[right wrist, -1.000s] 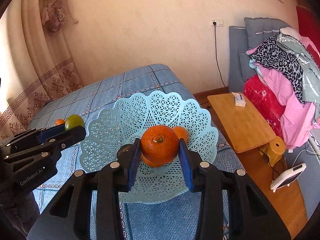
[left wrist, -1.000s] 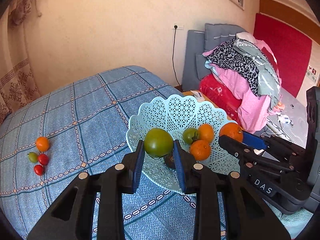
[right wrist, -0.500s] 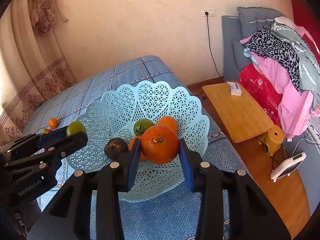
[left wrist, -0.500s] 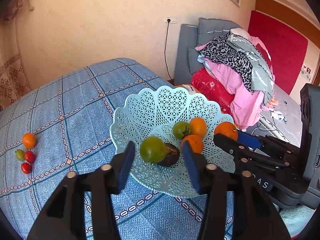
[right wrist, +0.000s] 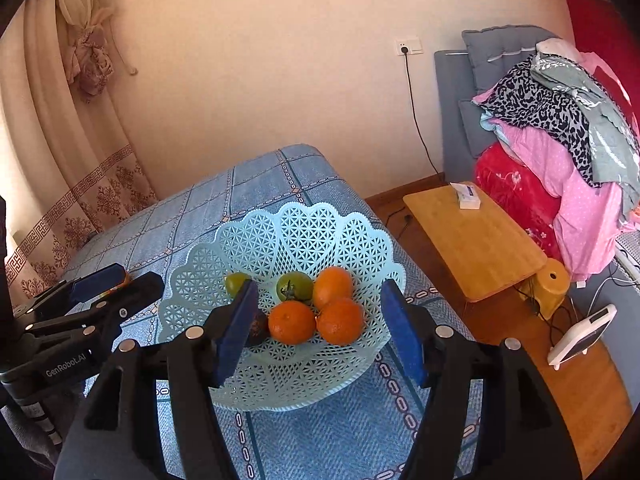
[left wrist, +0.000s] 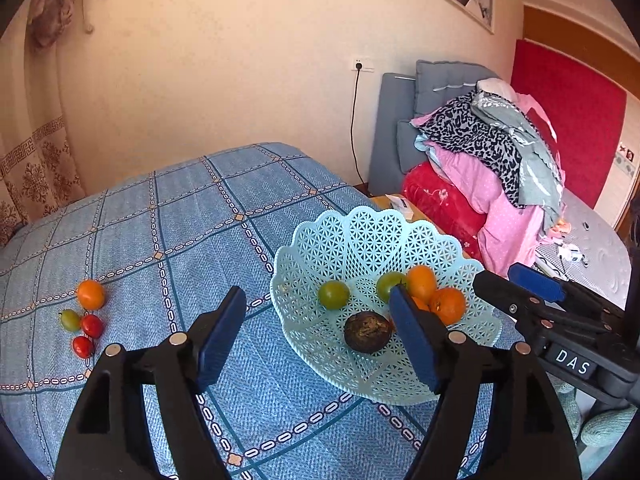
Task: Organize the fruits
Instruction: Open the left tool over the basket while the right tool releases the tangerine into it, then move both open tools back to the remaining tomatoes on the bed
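Now, change: we see both grippers emptied since a second ago; the green tomato (left wrist: 333, 294) and the large orange (right wrist: 291, 322) that they held lie in the basket.
Left gripper (left wrist: 318, 334): we find its blue pads spread wide, gripping nothing, above the basket's near-left rim.
Right gripper (right wrist: 320, 330): likewise wide apart and empty, over the basket's near side.
Basket (right wrist: 304, 224): a pale blue lattice bowl on the blue checked bedspread (left wrist: 168, 240); we count three oranges, two green tomatoes and one dark wrinkled fruit (left wrist: 367, 331), possibly a passion fruit.
Outside the basket: an orange fruit (left wrist: 91, 294), a small green one (left wrist: 70, 319) and two red ones (left wrist: 92, 325) sit clustered on the bedspread, well apart from the bowl.
Writing: we read "DAS" on the right gripper's body and "GenRobot.AI" on the left one.
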`<state>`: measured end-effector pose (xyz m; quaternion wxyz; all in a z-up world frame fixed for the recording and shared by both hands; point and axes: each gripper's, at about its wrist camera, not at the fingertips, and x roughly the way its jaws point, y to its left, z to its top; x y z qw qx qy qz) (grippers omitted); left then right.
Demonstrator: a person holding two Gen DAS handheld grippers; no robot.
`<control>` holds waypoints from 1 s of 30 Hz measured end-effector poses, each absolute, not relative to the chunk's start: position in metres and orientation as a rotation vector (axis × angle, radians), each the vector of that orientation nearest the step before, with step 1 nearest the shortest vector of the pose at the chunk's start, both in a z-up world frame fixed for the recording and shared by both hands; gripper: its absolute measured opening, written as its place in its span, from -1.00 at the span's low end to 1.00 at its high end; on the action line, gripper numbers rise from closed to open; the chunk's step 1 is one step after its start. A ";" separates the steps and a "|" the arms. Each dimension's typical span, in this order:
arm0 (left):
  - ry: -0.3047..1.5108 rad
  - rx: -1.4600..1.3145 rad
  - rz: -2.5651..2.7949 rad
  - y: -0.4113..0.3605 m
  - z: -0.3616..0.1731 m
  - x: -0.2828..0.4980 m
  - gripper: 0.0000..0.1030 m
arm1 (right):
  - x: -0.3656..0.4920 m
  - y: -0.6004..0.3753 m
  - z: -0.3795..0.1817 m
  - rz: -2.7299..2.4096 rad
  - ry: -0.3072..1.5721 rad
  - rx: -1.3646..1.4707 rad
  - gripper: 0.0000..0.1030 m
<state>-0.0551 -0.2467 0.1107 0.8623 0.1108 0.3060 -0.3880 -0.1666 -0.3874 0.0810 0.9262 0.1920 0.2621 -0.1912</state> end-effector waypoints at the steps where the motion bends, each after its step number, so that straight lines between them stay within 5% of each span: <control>1: 0.639 0.228 -0.810 -0.245 0.112 -0.054 0.43 | -0.167 -0.386 0.082 -0.389 0.535 0.393 0.27; 9: 0.608 0.198 -0.777 -0.228 0.126 -0.049 0.65 | -0.164 -0.372 0.089 -0.357 0.529 0.379 0.27; 30: 0.576 0.151 -0.579 -0.153 0.147 -0.006 0.67 | -0.114 -0.311 0.097 -0.213 0.524 0.302 0.27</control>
